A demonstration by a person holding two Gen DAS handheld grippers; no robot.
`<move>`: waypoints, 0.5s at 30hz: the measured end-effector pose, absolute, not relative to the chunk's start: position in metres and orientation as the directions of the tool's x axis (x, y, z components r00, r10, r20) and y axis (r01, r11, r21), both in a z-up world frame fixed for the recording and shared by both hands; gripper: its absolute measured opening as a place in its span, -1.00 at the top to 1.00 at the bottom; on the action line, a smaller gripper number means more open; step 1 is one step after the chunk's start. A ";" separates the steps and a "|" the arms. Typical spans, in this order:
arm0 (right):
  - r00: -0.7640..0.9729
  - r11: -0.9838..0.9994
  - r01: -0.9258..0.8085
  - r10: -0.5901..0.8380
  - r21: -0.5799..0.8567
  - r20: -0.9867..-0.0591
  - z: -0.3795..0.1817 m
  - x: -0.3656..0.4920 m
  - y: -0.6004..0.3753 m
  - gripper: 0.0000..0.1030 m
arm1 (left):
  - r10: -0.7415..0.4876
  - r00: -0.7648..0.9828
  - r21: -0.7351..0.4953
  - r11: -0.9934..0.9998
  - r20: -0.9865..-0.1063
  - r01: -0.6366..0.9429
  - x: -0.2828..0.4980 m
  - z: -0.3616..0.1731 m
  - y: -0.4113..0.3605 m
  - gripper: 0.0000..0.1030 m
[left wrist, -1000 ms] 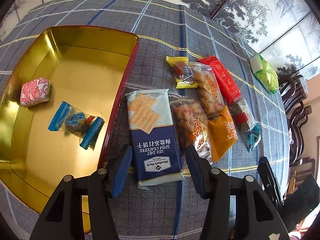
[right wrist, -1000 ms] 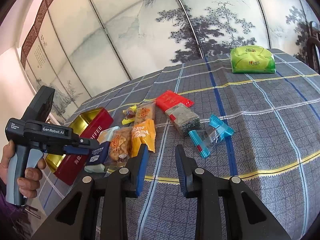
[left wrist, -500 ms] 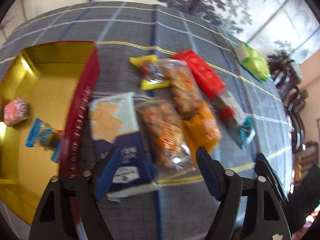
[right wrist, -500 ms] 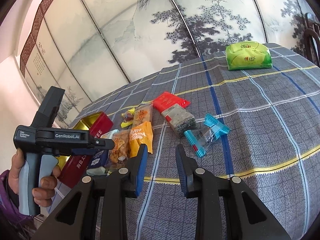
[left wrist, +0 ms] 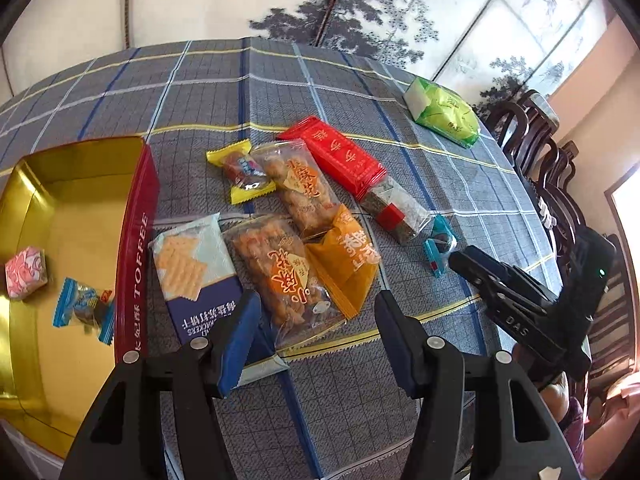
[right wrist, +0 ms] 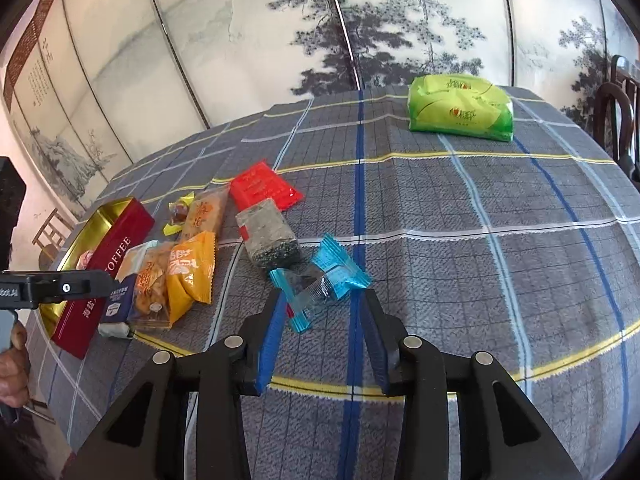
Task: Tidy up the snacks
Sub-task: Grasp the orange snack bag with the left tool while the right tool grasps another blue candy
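Left claw [left wrist: 316, 320], jaws just narrowing but still apart, straddles a twist-snack bag [left wrist: 286, 276] at lower centre. Right claw [right wrist: 322, 320] (just widening, empty) frames a blue candy [right wrist: 320, 280].

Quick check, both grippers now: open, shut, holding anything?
Left gripper: open, jaws just narrowed, holding nothing.
Right gripper: open, jaws just widened, blue candy ahead, not gripped.

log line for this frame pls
left gripper: open, closing over twist-snack pack | right gripper: open, opening at blue candy | tin: two sweets inside
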State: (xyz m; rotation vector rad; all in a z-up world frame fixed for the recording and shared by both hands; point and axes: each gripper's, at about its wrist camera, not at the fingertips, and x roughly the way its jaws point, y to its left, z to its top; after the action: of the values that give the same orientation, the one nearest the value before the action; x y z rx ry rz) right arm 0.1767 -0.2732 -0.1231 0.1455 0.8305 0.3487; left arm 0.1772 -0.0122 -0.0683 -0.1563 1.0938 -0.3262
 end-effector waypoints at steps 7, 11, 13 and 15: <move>0.596 0.951 -0.221 0.306 0.215 -0.743 -0.136 0.197 -0.247 0.82 | -0.308 0.457 -0.154 0.926 -0.834 0.344 0.188 -0.063 -0.045 -0.08; 0.619 0.951 -0.212 0.307 0.223 -0.723 -0.135 0.179 -0.260 0.95 | -0.288 0.428 -0.109 0.912 -0.856 0.395 0.203 -0.072 -0.065 -0.08; 0.644 0.945 -0.219 0.328 0.244 -0.691 -0.130 0.165 -0.274 0.95 | -0.285 0.415 -0.095 0.902 -0.864 0.421 0.211 -0.079 -0.076 -0.08; 0.670 0.950 -0.201 0.310 0.238 -0.674 -0.127 0.156 -0.284 0.96 | -0.267 0.409 -0.067 0.895 -0.873 0.441 0.215 -0.088 -0.086 -0.08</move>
State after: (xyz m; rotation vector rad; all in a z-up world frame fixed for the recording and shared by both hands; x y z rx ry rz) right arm 0.1563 -0.2844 -0.1274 0.1478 0.7858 0.2894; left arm 0.2152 -0.0865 -0.0875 0.1843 1.0598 -0.4484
